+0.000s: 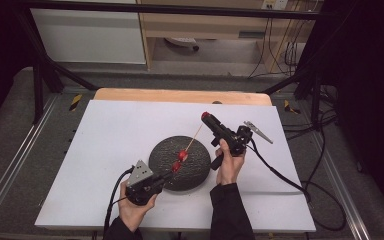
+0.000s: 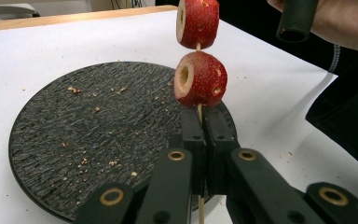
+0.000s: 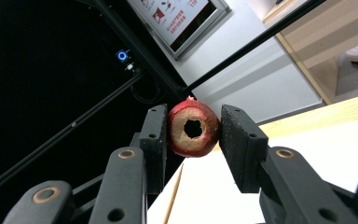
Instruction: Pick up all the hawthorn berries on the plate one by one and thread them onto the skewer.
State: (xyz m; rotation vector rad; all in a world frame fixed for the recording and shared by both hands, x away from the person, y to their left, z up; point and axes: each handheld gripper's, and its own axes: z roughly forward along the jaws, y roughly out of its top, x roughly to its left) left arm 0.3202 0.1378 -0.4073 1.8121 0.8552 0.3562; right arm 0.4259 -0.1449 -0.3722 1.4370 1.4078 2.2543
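My left gripper is shut on a thin wooden skewer, which slants up over the dark round plate. Two cored red fruits are threaded on the skewer just past the jaws, the lower fruit under the upper fruit. My right gripper is shut on a third cored red fruit, held near the skewer's free tip. The fruit's hole faces the right gripper's camera.
The plate carries scattered crumbs and lies on a white sheet that covers a wooden table. Cables trail off the right side. Black frame posts stand at the back corners.
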